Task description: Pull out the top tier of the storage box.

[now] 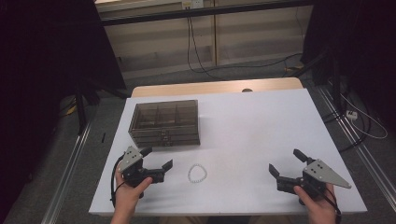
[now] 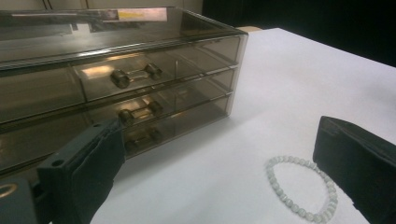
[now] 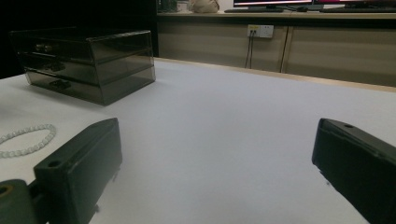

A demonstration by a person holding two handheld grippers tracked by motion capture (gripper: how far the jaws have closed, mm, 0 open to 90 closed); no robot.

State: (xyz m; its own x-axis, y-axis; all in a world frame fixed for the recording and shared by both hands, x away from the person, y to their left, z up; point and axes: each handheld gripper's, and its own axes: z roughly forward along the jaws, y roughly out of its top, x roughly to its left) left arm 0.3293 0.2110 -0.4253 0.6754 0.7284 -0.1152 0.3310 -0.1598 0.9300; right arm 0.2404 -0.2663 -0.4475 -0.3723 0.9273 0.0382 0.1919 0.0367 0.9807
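Drawers (image 1: 164, 123) made of smoky see-through plastic sit on the white table (image 1: 261, 126), toward the far left. That box is the biggest thing here. It has three drawers stacked up, and its front with the little handles faces me.

My left claw (image 1: 158, 157) rests on the table just in front of the box. Its jaws are wide apart and hold nothing. My right claw (image 1: 286, 162) is far over on the right side of the table, also wide open and empty.

Smallest of all is the white bead bracelet (image 1: 197, 173). It lies flat on the table in a ring, near my edge, in front of the box and a bit to the right of it. It sits just beside my left claw, on that claw's right side. In the left gripper view the bracelet (image 2: 301, 189) lies close to the right jaw.

I think the left claw is the one to use, since it is much nearer to both the bracelet and the drawers. The bracelet is round, so it has no long side to line up with.
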